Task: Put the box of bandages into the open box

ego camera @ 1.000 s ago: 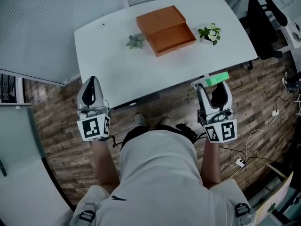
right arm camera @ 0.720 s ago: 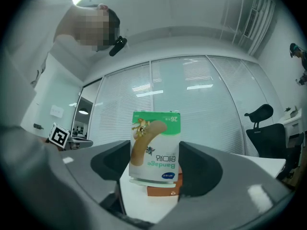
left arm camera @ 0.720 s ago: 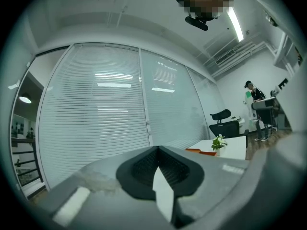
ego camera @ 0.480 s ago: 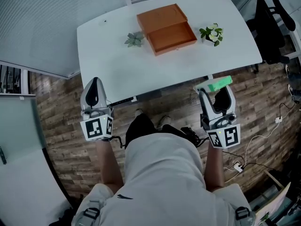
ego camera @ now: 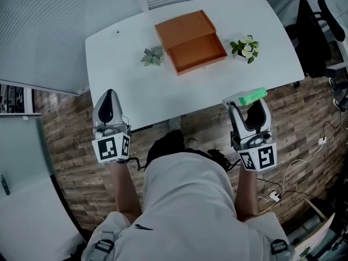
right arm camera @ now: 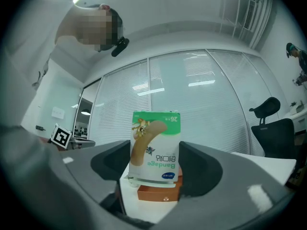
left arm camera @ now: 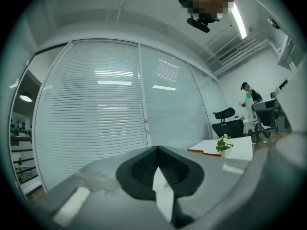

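The green-and-white box of bandages (ego camera: 248,95) stands upright between the jaws of my right gripper (ego camera: 248,105), which is shut on it, just off the white table's (ego camera: 125,86) front edge. In the right gripper view the box of bandages (right arm camera: 156,147) fills the gap of the right gripper (right arm camera: 156,166), with the orange box (right arm camera: 159,193) beyond it. The open orange box (ego camera: 197,51) lies at the far middle of the table, its lid (ego camera: 184,25) folded back. My left gripper (ego camera: 107,103) is shut and empty over the floor; the left gripper (left arm camera: 158,175) has nothing between its jaws.
Two small potted plants (ego camera: 151,55) (ego camera: 244,46) flank the orange box. A black office chair (ego camera: 315,26) stands right of the table. Cables and a power strip (ego camera: 276,188) lie on the wooden floor. A glass wall with blinds (left arm camera: 96,104) runs behind. A person (left arm camera: 247,91) stands far off.
The table has drawn slightly nearer to both grippers and shifted a little in view. The right gripper still holds the box of bandages; the left stays shut.
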`<state>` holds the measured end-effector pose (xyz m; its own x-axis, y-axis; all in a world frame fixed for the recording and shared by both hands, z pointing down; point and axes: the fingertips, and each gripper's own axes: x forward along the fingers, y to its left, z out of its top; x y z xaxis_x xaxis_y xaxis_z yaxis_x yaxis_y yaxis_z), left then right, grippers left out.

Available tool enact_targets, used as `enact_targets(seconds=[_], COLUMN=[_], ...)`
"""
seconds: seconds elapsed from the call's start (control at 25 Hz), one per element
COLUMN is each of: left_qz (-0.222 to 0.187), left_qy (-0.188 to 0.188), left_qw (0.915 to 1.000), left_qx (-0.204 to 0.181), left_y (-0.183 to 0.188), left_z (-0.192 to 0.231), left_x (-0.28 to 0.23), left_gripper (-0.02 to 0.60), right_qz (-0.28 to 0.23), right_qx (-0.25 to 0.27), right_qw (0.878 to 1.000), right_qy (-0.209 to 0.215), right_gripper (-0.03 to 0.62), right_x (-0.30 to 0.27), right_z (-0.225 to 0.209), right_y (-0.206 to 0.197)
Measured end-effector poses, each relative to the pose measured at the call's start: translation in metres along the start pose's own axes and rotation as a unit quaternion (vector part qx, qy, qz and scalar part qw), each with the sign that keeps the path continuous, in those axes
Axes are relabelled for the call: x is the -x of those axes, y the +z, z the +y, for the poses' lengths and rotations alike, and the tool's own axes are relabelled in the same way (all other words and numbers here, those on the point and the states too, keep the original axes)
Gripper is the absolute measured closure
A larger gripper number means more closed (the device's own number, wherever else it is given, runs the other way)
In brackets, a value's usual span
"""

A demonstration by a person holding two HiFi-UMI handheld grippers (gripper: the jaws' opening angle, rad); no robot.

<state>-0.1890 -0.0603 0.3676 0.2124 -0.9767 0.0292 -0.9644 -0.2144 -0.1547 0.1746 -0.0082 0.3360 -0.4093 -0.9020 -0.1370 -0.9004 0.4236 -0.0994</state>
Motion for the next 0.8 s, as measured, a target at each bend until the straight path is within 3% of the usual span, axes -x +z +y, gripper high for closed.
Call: enact_targets(seconds=[0.4,0.8], left_qz=[-0.005,0.006], left_qy=[-0.006,-0.007], left_qw=[1.0,0.9999], left_qx=[0.001,0.008], left_y=[-0.005,-0.016], left_z=[0.023,0.031], left_x=[-0.077,-0.112], left_gripper=[0.576,0.575], right_qz=[0.002,0.018], right_qx=[0.01,0.014], right_qw=[1.0,1.0], right_qy=[-0.006,-0.008], right_gripper=[0.278,0.278], right_x=[-0.077,-0.117], right_z=[-0.028,-0.047], right_y=[-0.012,-0.025])
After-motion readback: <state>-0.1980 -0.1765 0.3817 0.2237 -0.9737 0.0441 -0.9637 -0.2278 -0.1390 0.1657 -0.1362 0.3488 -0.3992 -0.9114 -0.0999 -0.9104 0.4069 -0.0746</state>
